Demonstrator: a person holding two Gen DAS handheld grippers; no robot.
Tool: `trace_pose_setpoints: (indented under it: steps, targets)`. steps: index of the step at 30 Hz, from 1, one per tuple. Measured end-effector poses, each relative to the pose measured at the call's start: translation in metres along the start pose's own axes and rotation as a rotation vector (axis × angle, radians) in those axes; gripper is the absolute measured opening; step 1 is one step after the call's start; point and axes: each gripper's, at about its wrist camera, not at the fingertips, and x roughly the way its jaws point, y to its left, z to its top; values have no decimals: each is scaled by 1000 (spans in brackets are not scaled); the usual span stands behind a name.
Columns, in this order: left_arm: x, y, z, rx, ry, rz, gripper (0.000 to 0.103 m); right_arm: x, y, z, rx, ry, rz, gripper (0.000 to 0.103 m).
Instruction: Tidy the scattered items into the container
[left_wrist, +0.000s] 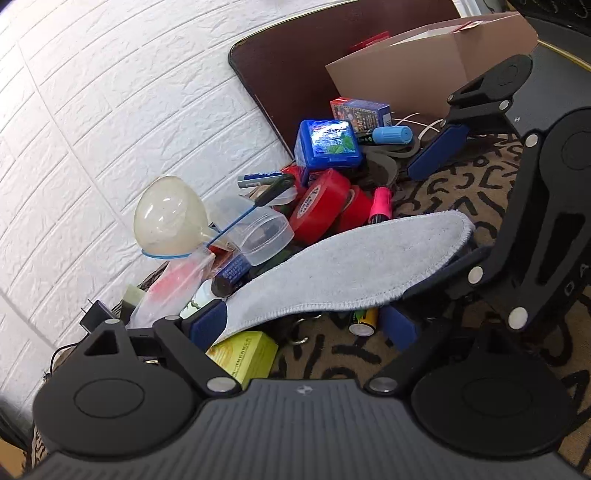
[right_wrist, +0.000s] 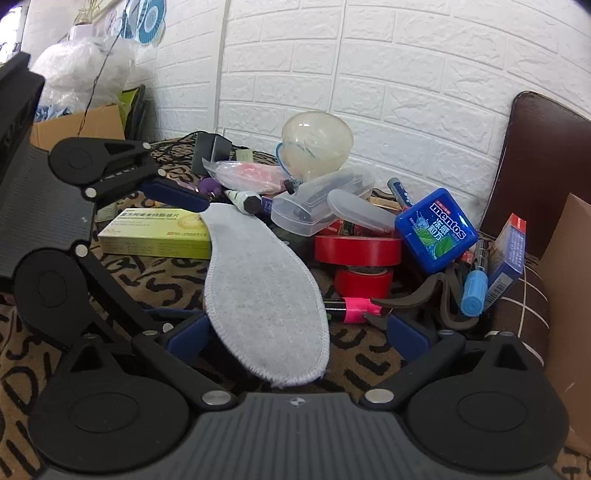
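Insole (left_wrist: 343, 266) between both spread claws; cardboard box (left_wrist: 436, 70) whole only from left wrist.

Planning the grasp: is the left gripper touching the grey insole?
Touching: the left wrist view shows the insole end lying against one pad of the left gripper.

A home room; white brick-pattern wall (right_wrist: 369, 74), patterned cloth (right_wrist: 166, 273), cardboard box (left_wrist: 424, 59)

White brick wall (right_wrist: 406, 74), patterned cloth (right_wrist: 155, 273), perhaps a brown chair (right_wrist: 535, 166).
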Motion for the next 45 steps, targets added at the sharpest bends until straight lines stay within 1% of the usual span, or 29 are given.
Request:
trace_pose_setpoints:
  steps: [3,6,7,9,10,12,13,15,16,18,19,21,22,23,24,26,28,30,31,33,37,40,41,44,45]
  targets:
    - [0,7,-7,-48,7,-21,93,6,-5,4,45,7,32,103]
    - [-4,8,-10,-52,3,-22,93,8,-8,9,91,22,77,103]
    - [-6,7,-11,-48,1,-20,93,7,-7,11,89,21,86,103]
    - [-7,6,-13,-43,-6,-16,95,3,-2,15,73,-17,89,103]
    - [-6,5,-14,-44,-9,-10,98,3,0,19,57,-33,107,103]
    - [-2,5,-15,-47,-14,4,101,13,9,25,16,-11,120,103]
    - [0,5,-14,-49,-13,-2,102,18,12,27,-3,0,115,103]
    - [2,6,-12,-48,-13,-8,102,26,11,29,9,-2,112,103]
    - [3,8,-11,-63,-3,-19,102,30,8,31,21,8,118,103]
    - [4,12,-9,-85,6,-48,100,37,-1,31,50,34,175,103]
    - [5,14,-8,-92,9,-74,97,41,-5,30,68,48,203,103]
    - [6,16,-9,-103,8,-102,96,45,-9,27,97,70,241,103]
    - [6,17,-9,-108,7,-119,92,45,-10,25,91,74,257,103]
    - [4,18,-9,-113,8,-138,90,44,-9,23,78,77,275,99]
    - [4,17,-9,-117,9,-144,88,41,-8,23,67,80,295,90]
    - [0,15,-10,-121,12,-149,88,36,-4,22,41,92,339,78]
    - [-6,10,-11,-120,8,-155,89,29,0,20,18,99,363,78]
    - [-14,3,-12,-118,0,-195,89,20,1,15,8,97,416,78]
    - [-19,-3,-13,-108,-5,-200,89,16,3,13,8,95,427,78]
    - [-28,-16,-12,-73,-20,-197,89,2,9,6,-10,89,419,78]
    - [-43,-37,-7,-55,-26,-259,89,-26,10,-7,-17,95,420,78]
    - [-53,-53,-3,-42,-34,-304,89,-44,7,-17,-49,112,386,78]
    - [-56,-57,-3,-33,-37,-310,89,-49,6,-20,-64,123,368,78]
    - [-67,-60,-5,1,-35,-309,91,-56,-1,-31,-118,162,267,78]
    - [-70,-58,-8,12,-31,-306,93,-57,-5,-35,-119,164,236,78]
